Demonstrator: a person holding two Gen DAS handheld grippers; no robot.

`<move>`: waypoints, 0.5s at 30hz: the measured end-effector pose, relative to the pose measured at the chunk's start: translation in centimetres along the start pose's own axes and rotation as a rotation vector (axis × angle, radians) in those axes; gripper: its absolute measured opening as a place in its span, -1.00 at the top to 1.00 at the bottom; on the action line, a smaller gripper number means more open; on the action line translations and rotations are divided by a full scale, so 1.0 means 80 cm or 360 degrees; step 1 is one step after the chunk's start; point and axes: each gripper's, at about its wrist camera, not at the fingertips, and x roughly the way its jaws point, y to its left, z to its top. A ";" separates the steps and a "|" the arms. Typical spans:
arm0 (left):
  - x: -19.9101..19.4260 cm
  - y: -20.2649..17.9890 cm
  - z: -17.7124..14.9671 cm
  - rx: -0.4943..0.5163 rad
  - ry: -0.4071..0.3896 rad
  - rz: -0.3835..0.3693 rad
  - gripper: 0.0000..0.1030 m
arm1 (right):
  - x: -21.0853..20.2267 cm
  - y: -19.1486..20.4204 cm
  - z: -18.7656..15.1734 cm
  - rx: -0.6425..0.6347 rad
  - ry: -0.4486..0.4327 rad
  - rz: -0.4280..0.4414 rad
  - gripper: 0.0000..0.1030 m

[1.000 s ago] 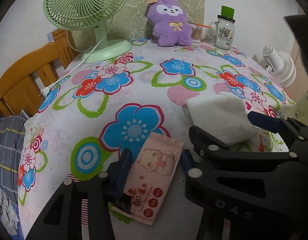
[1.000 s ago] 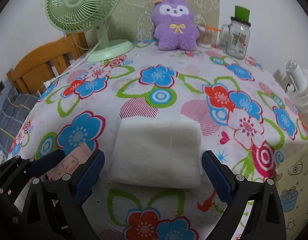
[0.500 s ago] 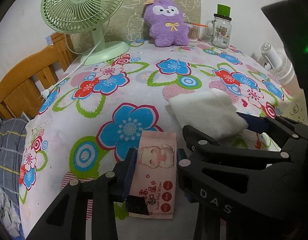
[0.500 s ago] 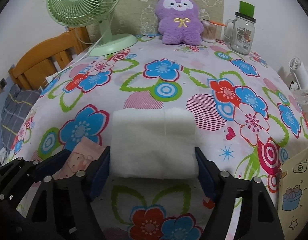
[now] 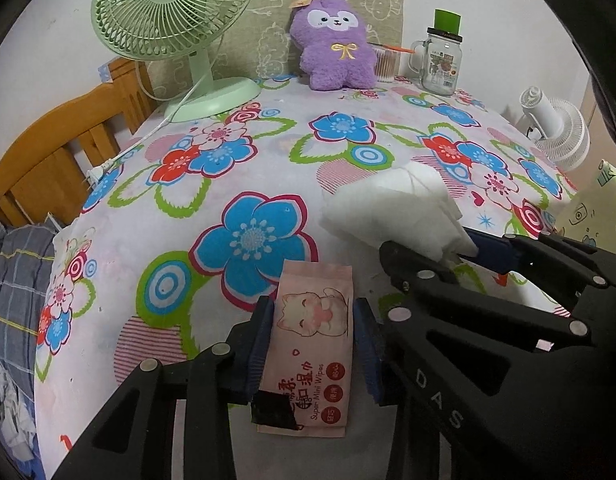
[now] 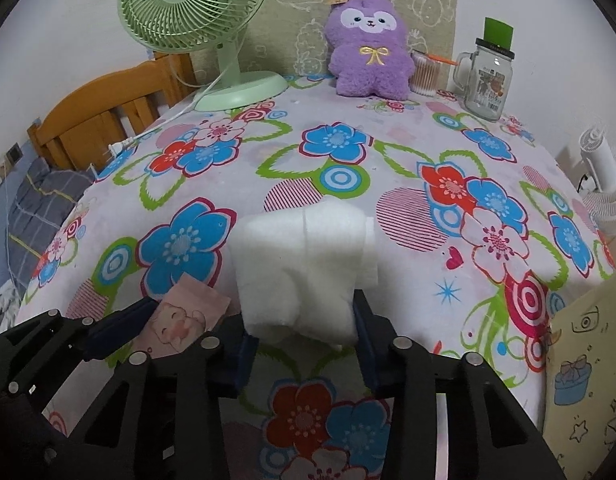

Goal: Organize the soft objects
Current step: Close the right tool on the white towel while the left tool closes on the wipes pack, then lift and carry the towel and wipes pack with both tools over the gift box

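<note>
Near the front edge of the table, the pink wipes pack (image 5: 314, 344) lies flat on the flowered tablecloth (image 5: 267, 152), its long axis running from near to far, the printed cat at the far end. The left gripper (image 5: 312, 344) is clamped on it, one blue pad on each long side. Just to the right, the white folded cloth (image 6: 303, 268) sits between the pads of the right gripper (image 6: 303, 344); these jaws are closing and already squeeze its near part, so it bulges upward. Its far end points to the back of the table. Far behind stand a green fan (image 6: 195, 12) at the left, a purple plush toy (image 6: 370, 52) in the middle and a glass jar (image 6: 490, 80) at the right.
</note>
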 end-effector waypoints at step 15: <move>-0.035 -0.023 -0.006 0.0013 -0.0073 0.0006 0.21 | -0.048 -0.012 -0.015 0.0033 -0.0090 -0.0009 0.15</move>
